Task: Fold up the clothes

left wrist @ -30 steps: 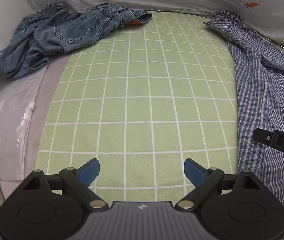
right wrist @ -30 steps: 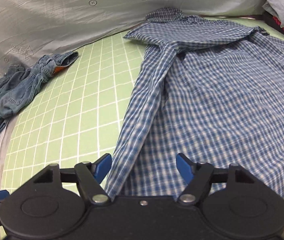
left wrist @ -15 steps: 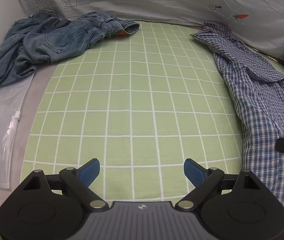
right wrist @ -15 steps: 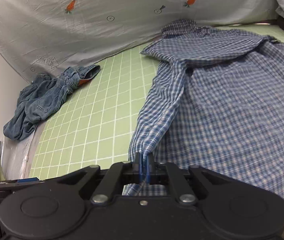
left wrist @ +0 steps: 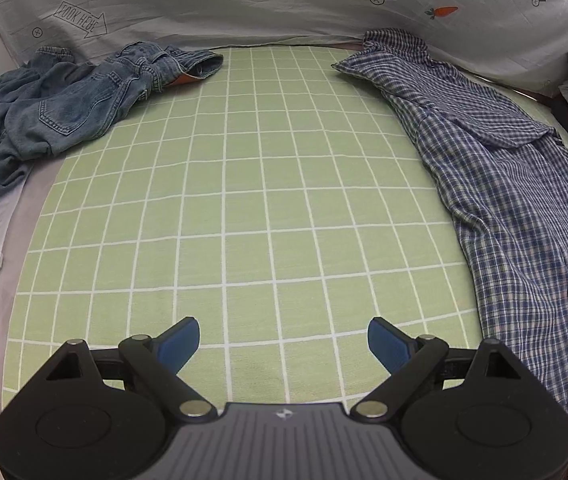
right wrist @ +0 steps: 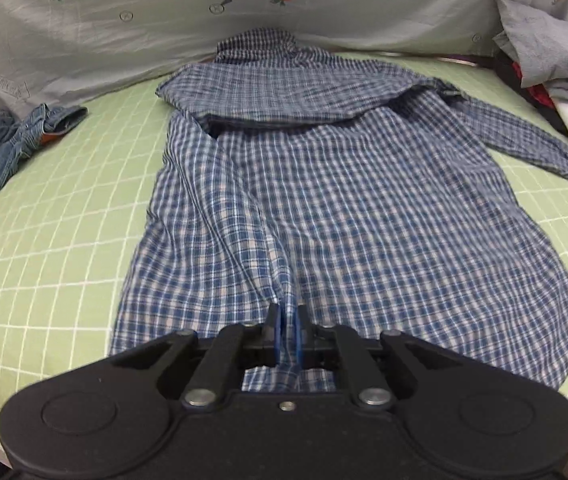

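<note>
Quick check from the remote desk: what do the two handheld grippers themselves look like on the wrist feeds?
Both look alike: the left gripper and right gripper have matte black bodies with two round housings, angled black linkage arms with silver pivot pins, and blue-padded fingers. The left body has a ribbed grey centre panel with a small white logo. No cables, hands or sleeves show.

Two wrist fisheyes, angled down — sharing plaid shirt (left wrist: 516, 216)

On the grey sheet (left wrist: 211, 4) hung far beyond the left claw (left wrist: 282, 340), up to its left, an outlined arrow sign (left wrist: 80, 21) is printed with the words "LOOK HERE". No other readable text is found.
</note>
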Available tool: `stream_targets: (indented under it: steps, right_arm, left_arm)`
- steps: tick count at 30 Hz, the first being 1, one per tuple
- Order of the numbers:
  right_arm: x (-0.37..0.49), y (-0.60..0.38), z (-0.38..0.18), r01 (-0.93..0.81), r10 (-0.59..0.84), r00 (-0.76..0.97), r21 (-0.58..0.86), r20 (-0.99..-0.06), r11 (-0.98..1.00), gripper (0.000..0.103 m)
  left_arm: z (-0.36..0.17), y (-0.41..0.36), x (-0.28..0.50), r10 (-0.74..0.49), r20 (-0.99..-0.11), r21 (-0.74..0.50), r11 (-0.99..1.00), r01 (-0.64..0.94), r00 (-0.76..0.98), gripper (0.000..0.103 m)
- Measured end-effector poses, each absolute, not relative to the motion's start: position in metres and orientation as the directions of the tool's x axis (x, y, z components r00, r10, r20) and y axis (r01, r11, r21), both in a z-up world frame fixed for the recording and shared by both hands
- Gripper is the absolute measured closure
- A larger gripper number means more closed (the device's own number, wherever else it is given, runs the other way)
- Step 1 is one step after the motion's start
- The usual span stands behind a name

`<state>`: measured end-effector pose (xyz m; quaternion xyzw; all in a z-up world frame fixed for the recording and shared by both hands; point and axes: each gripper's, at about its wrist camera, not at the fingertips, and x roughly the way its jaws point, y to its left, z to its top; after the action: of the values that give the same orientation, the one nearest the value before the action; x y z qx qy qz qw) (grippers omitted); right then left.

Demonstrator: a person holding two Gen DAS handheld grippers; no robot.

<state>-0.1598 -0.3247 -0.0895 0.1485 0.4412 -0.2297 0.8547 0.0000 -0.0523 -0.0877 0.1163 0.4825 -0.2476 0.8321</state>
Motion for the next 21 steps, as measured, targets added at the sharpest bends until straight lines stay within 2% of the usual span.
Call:
stream_targets:
  steps: [2,3,5,7,10,12,21]
  right_arm:
    - [-0.157,-0.327,-0.103,0.506,-0.237,0.473,0.041,-0.849,0.862,0.086]
    - [-0.157,-0.328,-0.107,0.495,-0.231,0.46,0.032,-0.858,0.868,0.079]
    - [-0.158,-0.332,-0.107,0.472,-0.205,0.463,0.044,-0.862,0.881,0.073]
    - [-0.159,-0.343,-0.1,0.455,-0.162,0.485,0.09,-0.859,0.886,0.056]
    - [-0.161,-0.369,-0.085,0.439,-0.134,0.531,0.137,-0.837,0.888,0.039]
    - [-0.159,-0.39,-0.077,0.447,-0.145,0.549,0.142,-0.823,0.883,0.032]
    - [-0.142,-0.514,-0.068,0.571,-0.213,0.577,0.204,-0.788,0.795,0.028]
  left_arm:
    - [-0.086,-0.061,-0.002,-0.279,-0.864,-0.04,0.868,0.495,0.419,0.012]
    - [-0.086,-0.065,-0.003,-0.271,-0.866,-0.039,0.875,0.483,0.421,0.012]
    - [-0.086,-0.077,-0.003,-0.253,-0.869,-0.036,0.889,0.456,0.425,0.012]
    - [-0.086,-0.091,-0.003,-0.24,-0.871,-0.036,0.901,0.432,0.429,0.012]
    - [-0.088,-0.114,-0.002,-0.227,-0.875,-0.042,0.915,0.401,0.428,0.012]
    - [-0.09,-0.132,0.0,-0.222,-0.878,-0.046,0.921,0.387,0.425,0.011]
    - [-0.108,-0.209,0.029,-0.191,-0.893,-0.048,0.941,0.336,0.408,0.011]
